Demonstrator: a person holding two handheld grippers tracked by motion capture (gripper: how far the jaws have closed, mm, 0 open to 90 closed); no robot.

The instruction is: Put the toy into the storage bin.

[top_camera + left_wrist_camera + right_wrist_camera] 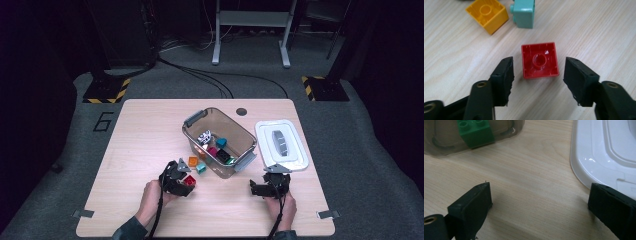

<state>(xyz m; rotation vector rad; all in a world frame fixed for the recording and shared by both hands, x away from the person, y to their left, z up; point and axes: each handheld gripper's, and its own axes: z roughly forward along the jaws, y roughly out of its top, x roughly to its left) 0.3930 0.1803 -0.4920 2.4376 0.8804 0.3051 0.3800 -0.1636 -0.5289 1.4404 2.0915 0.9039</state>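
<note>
The red brick (540,60) lies hollow side up on the tabletop (586,30), between your left tongs (537,75), which stand open with neither pad touching it; close off-centre and it may twist or skid towards the yellow brick (487,15) and teal brick (524,13) just beyond; the open bin (220,142) sits near; your right tongs (540,202) gape empty beside the white lid (604,152).

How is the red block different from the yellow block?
The red block lies between the left gripper and its open jaws, untouched; the yellow block lies farther off, beside a teal block. The red one sits square to the jaws; the yellow one is turned cornerwise. Both lie hollow side up on the table.
</note>
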